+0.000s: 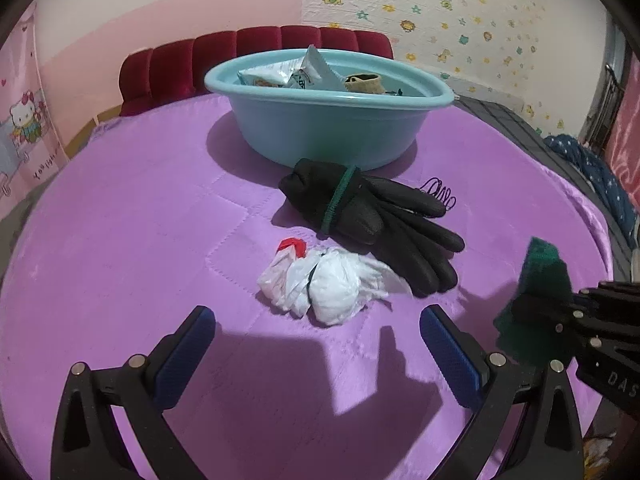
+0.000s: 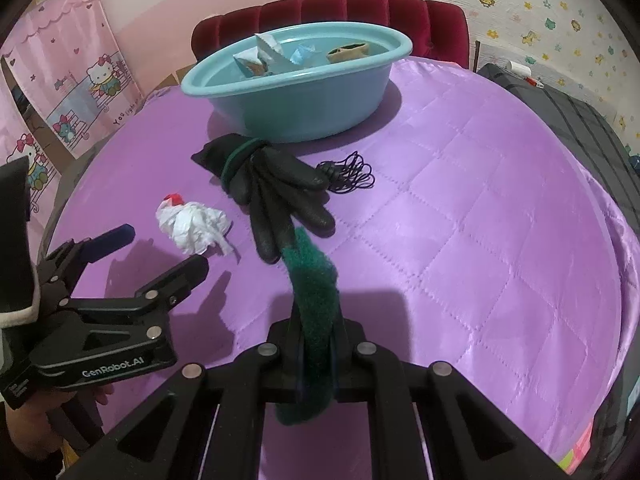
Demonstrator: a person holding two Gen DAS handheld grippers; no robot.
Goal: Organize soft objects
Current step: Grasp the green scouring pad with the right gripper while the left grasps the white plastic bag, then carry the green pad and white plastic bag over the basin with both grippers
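Note:
A crumpled white plastic bag (image 1: 324,286) with a red bit lies on the purple quilt (image 1: 140,240), just ahead of my open, empty left gripper (image 1: 316,328). A pair of black gloves (image 1: 372,220) bound by a green band lies beyond it, in front of the blue basin (image 1: 328,120). My right gripper (image 2: 316,320) is shut on a green scouring pad (image 2: 314,292), held above the quilt. The pad also shows at the right of the left wrist view (image 1: 536,296). The left gripper (image 2: 164,250) shows at the left of the right wrist view, near the bag (image 2: 192,226).
The basin (image 2: 296,92) holds snack packets (image 2: 264,58) and a beige item (image 2: 346,52). A black coiled hair tie (image 2: 350,176) lies right of the gloves (image 2: 272,196). A red padded headboard (image 1: 260,60) stands behind. A dark surface (image 2: 568,120) borders the quilt's right edge.

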